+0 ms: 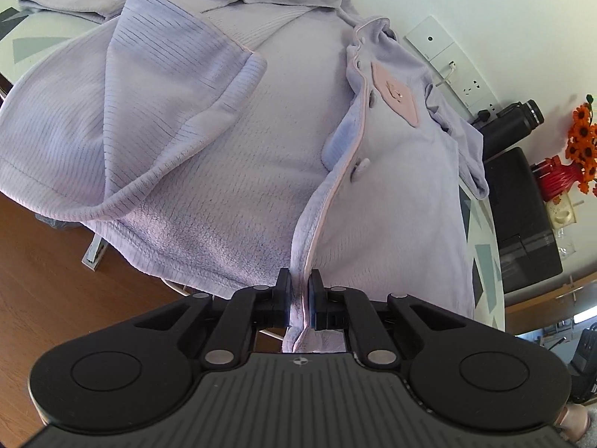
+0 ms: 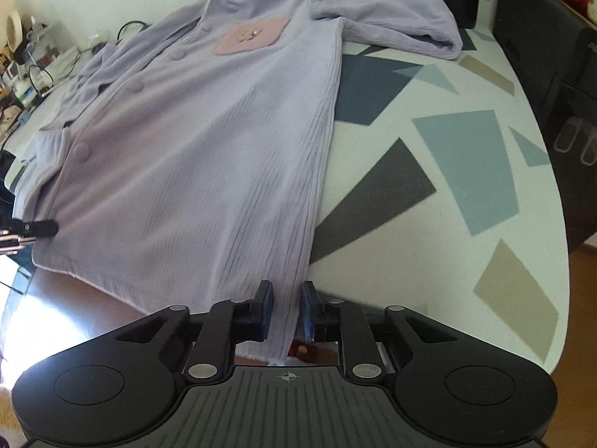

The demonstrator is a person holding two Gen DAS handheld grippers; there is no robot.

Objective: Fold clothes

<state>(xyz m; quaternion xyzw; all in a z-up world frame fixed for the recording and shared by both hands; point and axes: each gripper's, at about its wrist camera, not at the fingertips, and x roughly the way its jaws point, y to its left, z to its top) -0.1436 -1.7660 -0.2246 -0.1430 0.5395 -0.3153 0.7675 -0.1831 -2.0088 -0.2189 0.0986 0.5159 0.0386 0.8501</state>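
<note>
Black fingers of the left gripper (image 1: 299, 298) are clenched on the bottom hem of a lilac top (image 1: 231, 156), pinching the pink-piped front edge where it hangs off the near rim of the table (image 1: 485, 261). Ahead of that gripper the top lies spread across the table, one front panel folded back to its left, and a row of covered buttons (image 1: 361, 166) runs up to a pink patch (image 1: 397, 93) ahead and to its right. Further right stand a black chair (image 1: 522, 216), a dark bottle (image 1: 522, 114) and orange flowers (image 1: 584, 138) in a red vase (image 1: 561, 179). At the top's other bottom corner, the right gripper (image 2: 286, 308) has its jaws nearly together with the ribbed side edge of the hem between them; whether the pads press the cloth cannot be told. To its right the table's patterned surface lies bare, and a sleeve (image 2: 395, 26) stretches across far ahead. The left gripper's tip shows far to its left at the hem.
</note>
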